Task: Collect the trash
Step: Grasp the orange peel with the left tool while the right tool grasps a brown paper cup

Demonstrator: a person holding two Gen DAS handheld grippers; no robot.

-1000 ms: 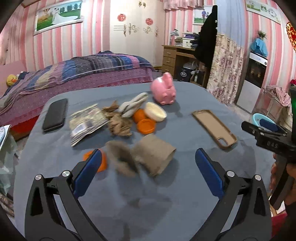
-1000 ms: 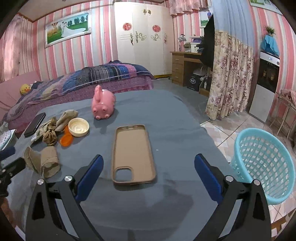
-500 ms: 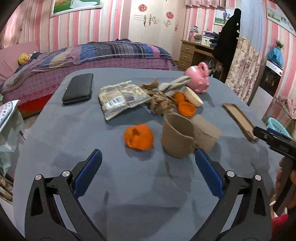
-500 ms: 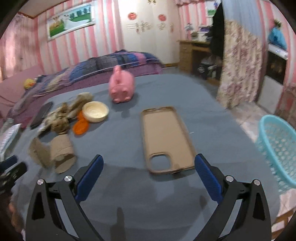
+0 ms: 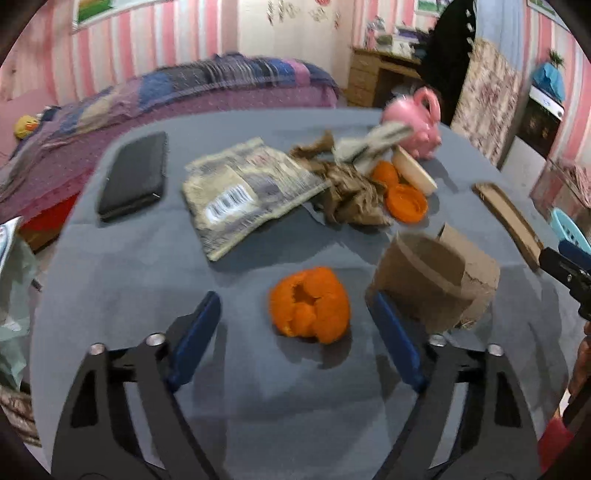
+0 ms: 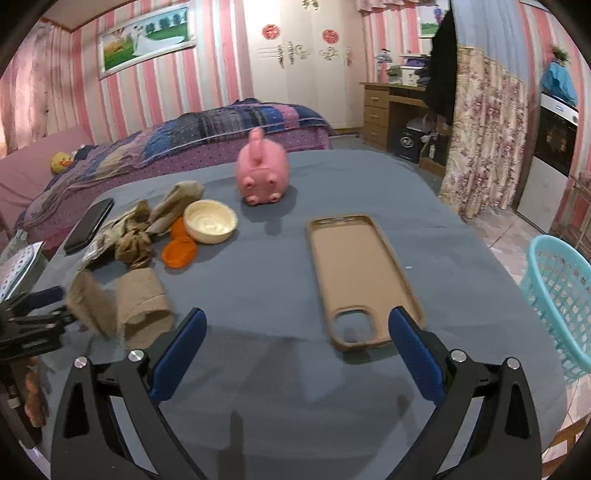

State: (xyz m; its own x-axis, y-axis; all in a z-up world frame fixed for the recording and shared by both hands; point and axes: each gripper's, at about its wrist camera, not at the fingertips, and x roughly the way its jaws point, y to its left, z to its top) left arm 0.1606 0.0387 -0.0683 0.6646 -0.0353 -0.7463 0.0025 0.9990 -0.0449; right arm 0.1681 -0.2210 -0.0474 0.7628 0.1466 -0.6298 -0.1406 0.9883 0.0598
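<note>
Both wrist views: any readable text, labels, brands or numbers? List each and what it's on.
No text can be read in either view.
Flattened wrapper: barcode label visible, its digits and print too blurred to read.
Red round wardrobe decorations: ornamental signs, too small to read.
White appliance at the right edge: a small blue mark, illegible.
Black phone, tan phone case, pink piggy bank: no print visible.
</note>
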